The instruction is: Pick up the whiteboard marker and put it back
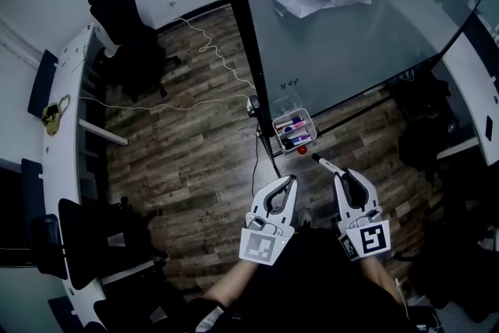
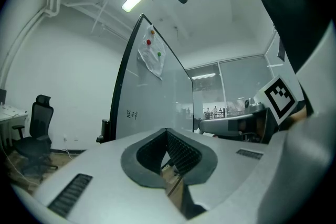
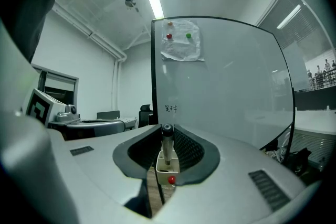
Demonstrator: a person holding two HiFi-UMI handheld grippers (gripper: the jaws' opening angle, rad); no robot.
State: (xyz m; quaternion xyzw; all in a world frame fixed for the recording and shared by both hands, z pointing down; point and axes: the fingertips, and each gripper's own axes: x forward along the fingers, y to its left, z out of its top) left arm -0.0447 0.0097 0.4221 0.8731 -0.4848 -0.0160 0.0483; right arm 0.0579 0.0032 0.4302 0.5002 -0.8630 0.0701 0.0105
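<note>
wood-plank floor runs under a tall whiteboard, with a small marker tray at its foot. my right claw is clamped on the whiteboard marker, whose far end points at the tray, close to it. my left claw sits just left, jaws pressed together on nothing.

A plank floor is filling the centre of the frame. A white cable is trailing across it, and a black chair is standing on it at upper left. A tray right of centre is holding markers.
</note>
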